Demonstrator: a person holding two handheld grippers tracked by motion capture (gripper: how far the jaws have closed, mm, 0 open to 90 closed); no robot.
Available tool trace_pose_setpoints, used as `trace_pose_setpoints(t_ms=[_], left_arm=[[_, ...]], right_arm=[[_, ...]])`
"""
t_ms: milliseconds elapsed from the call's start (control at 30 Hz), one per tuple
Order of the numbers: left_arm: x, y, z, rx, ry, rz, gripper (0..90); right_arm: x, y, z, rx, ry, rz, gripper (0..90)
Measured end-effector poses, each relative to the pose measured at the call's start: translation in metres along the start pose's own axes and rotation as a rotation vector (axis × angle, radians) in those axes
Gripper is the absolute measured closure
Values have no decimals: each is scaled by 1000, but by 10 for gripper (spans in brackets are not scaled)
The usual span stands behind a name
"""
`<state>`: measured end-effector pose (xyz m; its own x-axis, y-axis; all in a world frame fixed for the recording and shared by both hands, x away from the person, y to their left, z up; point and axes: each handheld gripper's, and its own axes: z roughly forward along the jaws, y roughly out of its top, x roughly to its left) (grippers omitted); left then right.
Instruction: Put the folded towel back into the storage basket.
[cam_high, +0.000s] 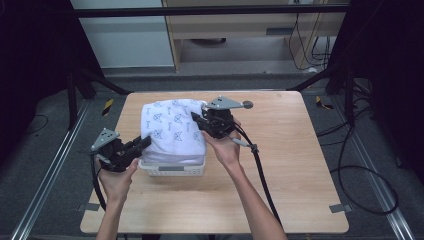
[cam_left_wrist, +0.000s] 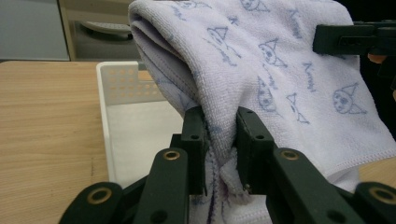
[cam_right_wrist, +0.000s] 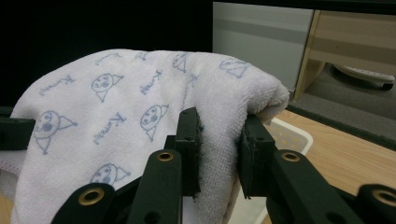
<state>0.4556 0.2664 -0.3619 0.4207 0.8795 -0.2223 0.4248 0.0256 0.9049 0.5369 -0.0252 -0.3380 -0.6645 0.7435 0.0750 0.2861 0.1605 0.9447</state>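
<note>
Towel (cam_high: 172, 131) is held folded over the white basket (cam_high: 172, 169), probably for lowering in. Left gripper (cam_left_wrist: 219, 140) pinches its near edge tight, right gripper (cam_right_wrist: 219, 149) clamps the far fold, so it stays draped and doesn't unfold.

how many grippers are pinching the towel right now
2. The left gripper clamps the white cartoon-printed terry towel at its near-left edge; the right gripper clamps its far-right fold, above the white perforated plastic basket.
</note>
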Motion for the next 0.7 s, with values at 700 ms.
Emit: trace_pose_setpoints(t_ms=[700], left_arm=[[20, -5, 18, 37, 41, -19, 744]], right_arm=[[-3, -8, 33, 28, -13, 10, 727]])
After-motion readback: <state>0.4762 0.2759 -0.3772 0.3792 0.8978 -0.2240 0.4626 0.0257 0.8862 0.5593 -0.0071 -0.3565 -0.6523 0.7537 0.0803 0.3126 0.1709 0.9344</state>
